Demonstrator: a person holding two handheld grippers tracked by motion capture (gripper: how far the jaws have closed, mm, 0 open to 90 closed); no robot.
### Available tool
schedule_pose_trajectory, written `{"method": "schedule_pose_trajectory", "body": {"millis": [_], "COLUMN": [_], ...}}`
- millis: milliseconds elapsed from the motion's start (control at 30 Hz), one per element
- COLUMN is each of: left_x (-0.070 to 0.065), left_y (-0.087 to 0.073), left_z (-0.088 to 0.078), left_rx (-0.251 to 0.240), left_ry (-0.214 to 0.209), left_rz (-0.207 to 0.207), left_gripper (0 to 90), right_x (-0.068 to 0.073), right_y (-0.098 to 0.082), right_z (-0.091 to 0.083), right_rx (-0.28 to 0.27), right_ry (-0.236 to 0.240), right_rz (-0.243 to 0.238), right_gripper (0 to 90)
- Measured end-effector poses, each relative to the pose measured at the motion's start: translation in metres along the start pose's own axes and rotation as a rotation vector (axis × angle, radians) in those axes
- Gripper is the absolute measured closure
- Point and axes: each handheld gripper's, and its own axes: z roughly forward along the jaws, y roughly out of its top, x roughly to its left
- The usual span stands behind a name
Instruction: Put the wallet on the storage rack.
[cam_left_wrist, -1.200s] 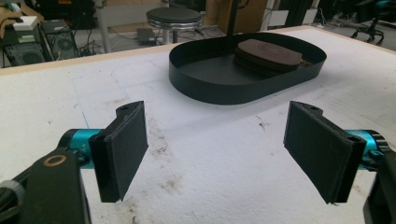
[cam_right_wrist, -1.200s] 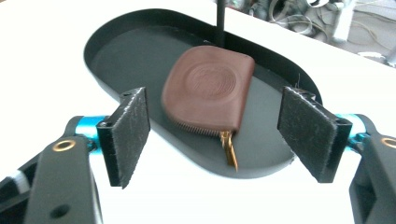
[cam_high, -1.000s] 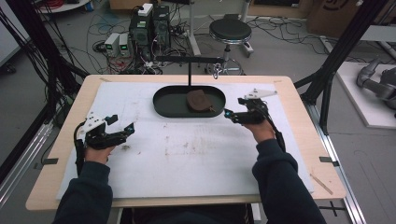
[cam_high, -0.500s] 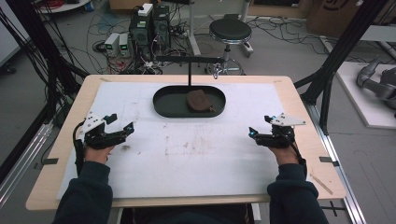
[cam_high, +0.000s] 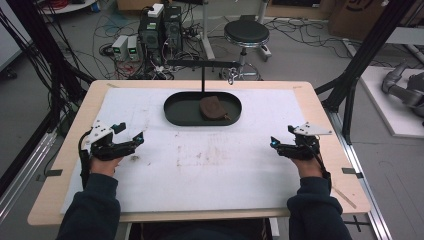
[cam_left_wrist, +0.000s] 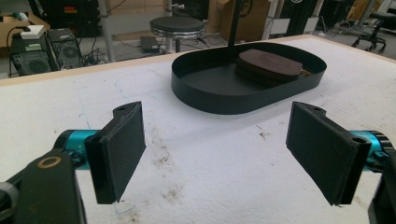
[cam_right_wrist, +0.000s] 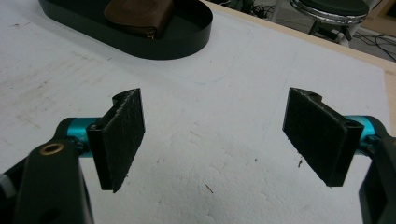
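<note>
My left gripper (cam_high: 134, 140) near-left of the tray (cam_high: 176, 111), fingers spread, empty, my right gripper (cam_high: 274, 143) near-right, fingers spread, empty, pouch (cam_high: 213, 107) inside tray

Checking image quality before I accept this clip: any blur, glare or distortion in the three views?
High view: soft, even light, no glare. Left gripper view: black tray sharp, stool behind soft. Right gripper view: tongs crisp, wide-angle stretch at the edges.
</note>
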Motion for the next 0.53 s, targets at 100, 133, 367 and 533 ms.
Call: {"method": "schedule_pose_trajectory", "body": {"millis": [100,133,367,533], "left_x": [0.0008,0.0009,0.0018,0.0018], "left_y": [-0.0001,-0.0001,-0.0011,-0.0013], "left_z": [0.0001,0.0001,0.0017,0.0021], "left_rx": [0.001,0.001,0.005,0.009], "left_ry": [0.002,0.004,0.011,0.01], "left_rz": [0.002,-0.001,-0.001,-0.006], "left_gripper": [19.6,19.6,19.6,19.6], "right_x": [-0.0004,-0.0005,-0.0025,-0.0048], "right_y": [-0.0001,-0.0002,-0.0016,-0.0021], "right_z": [0.0016,0.0019,0.0034,0.0033], "right_rx": [0.007,0.011,0.022,0.019], "right_ry": [0.0,-0.003,-0.013,-0.013], "right_rz": [0.0,-0.002,-0.005,-0.001], "right_gripper": [21.3,21.3,21.3,21.3]}}
